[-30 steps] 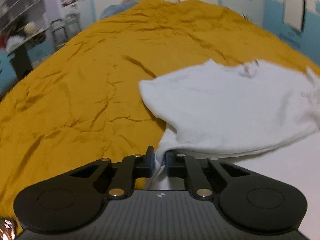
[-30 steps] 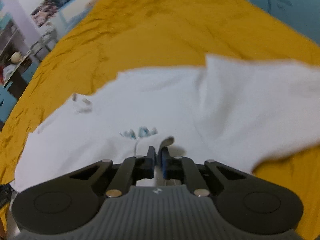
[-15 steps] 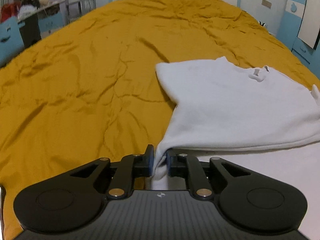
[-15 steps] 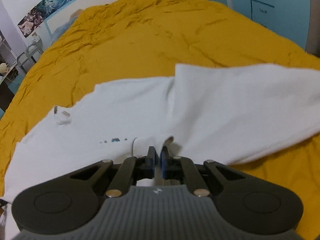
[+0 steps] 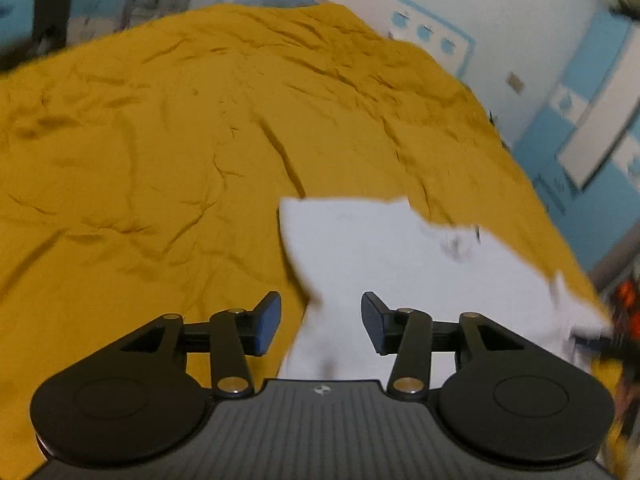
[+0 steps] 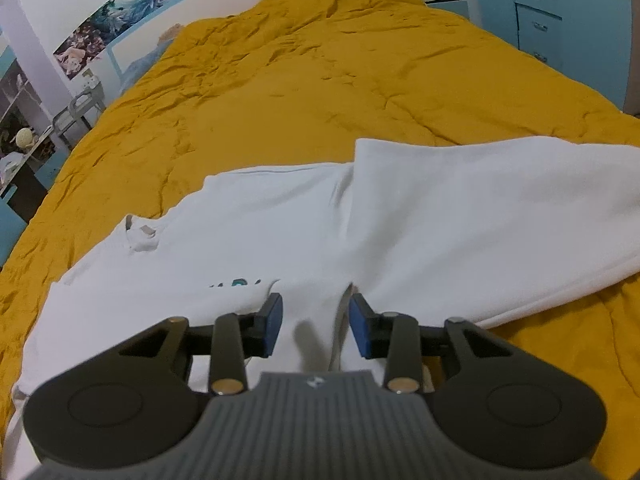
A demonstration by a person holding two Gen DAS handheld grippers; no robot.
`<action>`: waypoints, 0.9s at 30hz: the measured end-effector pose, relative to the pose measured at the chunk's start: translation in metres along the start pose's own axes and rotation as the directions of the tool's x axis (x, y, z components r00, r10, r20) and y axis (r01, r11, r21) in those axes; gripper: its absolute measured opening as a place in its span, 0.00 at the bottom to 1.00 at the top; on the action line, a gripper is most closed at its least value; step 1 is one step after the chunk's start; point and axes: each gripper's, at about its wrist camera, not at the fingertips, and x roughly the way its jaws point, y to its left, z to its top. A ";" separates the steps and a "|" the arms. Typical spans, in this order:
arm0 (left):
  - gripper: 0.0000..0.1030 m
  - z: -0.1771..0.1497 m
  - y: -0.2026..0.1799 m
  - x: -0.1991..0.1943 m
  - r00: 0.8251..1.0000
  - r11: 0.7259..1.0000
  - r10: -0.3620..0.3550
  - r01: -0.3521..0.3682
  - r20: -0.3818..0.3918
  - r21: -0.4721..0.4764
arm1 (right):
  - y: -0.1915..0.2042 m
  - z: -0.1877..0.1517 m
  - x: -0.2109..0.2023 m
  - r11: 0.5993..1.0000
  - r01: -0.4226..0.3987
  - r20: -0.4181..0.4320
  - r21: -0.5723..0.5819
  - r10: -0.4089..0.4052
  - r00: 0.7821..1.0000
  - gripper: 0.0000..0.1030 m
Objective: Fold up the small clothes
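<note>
- White garment (image 6: 400,220): a small white top spread on the mustard-yellow bedspread (image 6: 320,80). One part is folded over the rest, and the folded layer's edge runs across the right half of the right wrist view. A small teal print (image 6: 236,283) shows near the fold. The neck opening (image 6: 140,236) lies toward the left in that view.
- Same garment, left wrist view (image 5: 400,264): blurred; it lies flat on the bedspread (image 5: 160,140), with one corner pointing away from the camera.
- Left gripper (image 5: 321,322): its jaws are opening and stand well apart. A strip of the white cloth lies in the gap, and neither blue pad (image 5: 269,322) presses on it.
- Right gripper (image 6: 316,324): its jaws are opening. White cloth lies between the blue pads (image 6: 273,322), which stand clear of it.
- Containers: blue drawer cabinet (image 6: 536,20) beside the bed, drawers closed, contents not visible.
- Shelving (image 6: 24,136) at the left wall holds small items too blurred to name.
</note>
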 end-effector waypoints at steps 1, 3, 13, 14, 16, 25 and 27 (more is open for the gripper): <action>0.54 0.007 0.006 0.011 1.000 0.999 -0.016 0.016 -0.003 -0.047 | -0.001 0.001 0.002 1.000 -0.006 -0.001 0.012 0.006 1.000 0.32; 0.54 0.017 0.018 0.036 0.999 0.988 -0.034 0.031 -0.020 -0.154 | -0.004 0.002 0.007 0.999 -0.012 -0.004 0.032 0.012 1.000 0.32; 0.43 0.026 0.051 0.116 0.999 0.923 -0.037 0.026 -0.021 -0.383 | -0.014 0.005 0.025 0.995 -0.032 0.004 0.091 0.032 0.999 0.23; 0.40 0.028 0.051 0.120 0.999 0.923 -0.043 0.033 -0.017 -0.383 | -0.015 0.006 0.025 0.995 -0.031 0.010 0.090 0.030 1.000 0.17; 0.20 0.030 0.046 0.127 0.999 0.933 -0.049 0.040 -0.016 -0.358 | -0.014 0.005 0.022 0.996 -0.037 0.026 0.083 0.035 0.999 0.09; 0.04 0.032 0.024 0.081 0.982 0.977 0.015 0.025 0.189 -0.210 | 0.009 0.011 -0.011 0.996 -0.068 0.162 -0.056 0.076 0.984 0.01; 0.04 0.033 0.029 0.088 0.984 0.976 0.038 0.001 0.176 -0.217 | 0.019 0.017 -0.002 0.993 -0.012 0.166 -0.117 0.032 0.986 0.01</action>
